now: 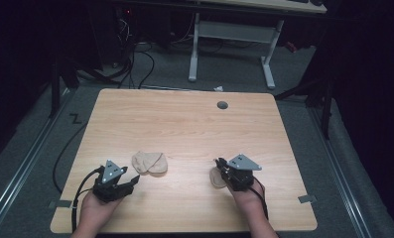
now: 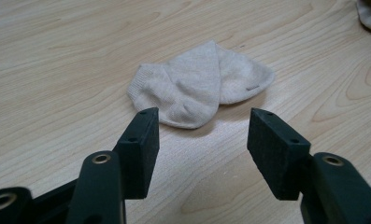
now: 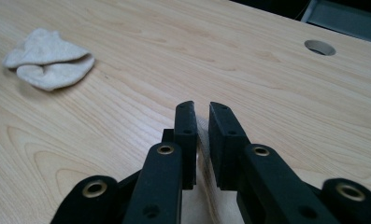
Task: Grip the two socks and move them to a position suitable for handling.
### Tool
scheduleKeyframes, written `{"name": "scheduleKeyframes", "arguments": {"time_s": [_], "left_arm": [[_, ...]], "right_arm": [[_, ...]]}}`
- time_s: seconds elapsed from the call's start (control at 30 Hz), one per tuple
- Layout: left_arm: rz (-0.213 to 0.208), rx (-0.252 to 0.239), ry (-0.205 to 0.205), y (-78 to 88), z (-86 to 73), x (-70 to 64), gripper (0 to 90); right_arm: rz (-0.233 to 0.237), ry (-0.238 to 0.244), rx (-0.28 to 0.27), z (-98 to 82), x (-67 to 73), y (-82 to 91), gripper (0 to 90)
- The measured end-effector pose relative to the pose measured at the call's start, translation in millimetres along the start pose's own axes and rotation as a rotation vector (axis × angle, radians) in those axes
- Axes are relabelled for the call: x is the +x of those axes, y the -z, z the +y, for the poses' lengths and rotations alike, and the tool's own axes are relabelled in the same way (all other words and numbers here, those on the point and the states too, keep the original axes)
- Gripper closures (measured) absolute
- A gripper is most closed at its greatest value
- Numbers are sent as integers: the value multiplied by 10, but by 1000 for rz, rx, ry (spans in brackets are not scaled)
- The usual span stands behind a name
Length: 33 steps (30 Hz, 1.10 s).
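Both forearms come in low over the near edge of the counter [image 1: 184,119], each hand wrapped round its tool. The left gripper [image 2: 202,128] lies nearly level, pointing across the wood. The right gripper [image 3: 202,112] sits tilted, its grey plate uppermost.

There are two beige socks. One folded sock [image 2: 199,84] lies flat on the counter just ahead of the left jaws, apart from them. Those jaws stand wide open with nothing between them.

The second sock [image 1: 217,177] is at the right jaws, which are drawn almost together on a thin band of its fabric [image 3: 203,135], pinched between the pads.
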<state>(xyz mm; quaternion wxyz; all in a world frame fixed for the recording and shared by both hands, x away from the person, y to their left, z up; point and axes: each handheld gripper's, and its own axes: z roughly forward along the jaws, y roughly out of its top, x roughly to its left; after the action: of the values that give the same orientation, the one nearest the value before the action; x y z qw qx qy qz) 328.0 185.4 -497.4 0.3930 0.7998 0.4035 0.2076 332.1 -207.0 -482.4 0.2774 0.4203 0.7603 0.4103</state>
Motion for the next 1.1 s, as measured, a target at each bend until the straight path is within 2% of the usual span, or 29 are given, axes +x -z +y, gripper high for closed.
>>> {"name": "scheduleKeyframes", "arguments": {"time_s": [0.3,0.6,0.67,0.83,0.97,1.07,1.1], "left_arm": [[-4,-5,-2,6,22,-27,442],[-15,-6,-9,-39,52,-59,442],[-18,-3,-17,-52,58,-79,442],[-24,-2,-24,-57,62,-90,443],[-21,-1,-27,-50,58,-89,445],[-21,-2,-26,-42,52,-79,445],[-21,-2,-27,-43,49,-77,446]], "right_arm": [[-34,-51,-24,-61,-136,123,822],[-104,-112,-28,-208,-410,253,800],[-133,-148,-10,-293,-530,283,789],[-182,-165,40,-417,-700,264,749],[-208,-173,54,-452,-768,267,710],[-225,-157,48,-416,-750,293,733],[-210,-140,46,-377,-718,301,818]]}}
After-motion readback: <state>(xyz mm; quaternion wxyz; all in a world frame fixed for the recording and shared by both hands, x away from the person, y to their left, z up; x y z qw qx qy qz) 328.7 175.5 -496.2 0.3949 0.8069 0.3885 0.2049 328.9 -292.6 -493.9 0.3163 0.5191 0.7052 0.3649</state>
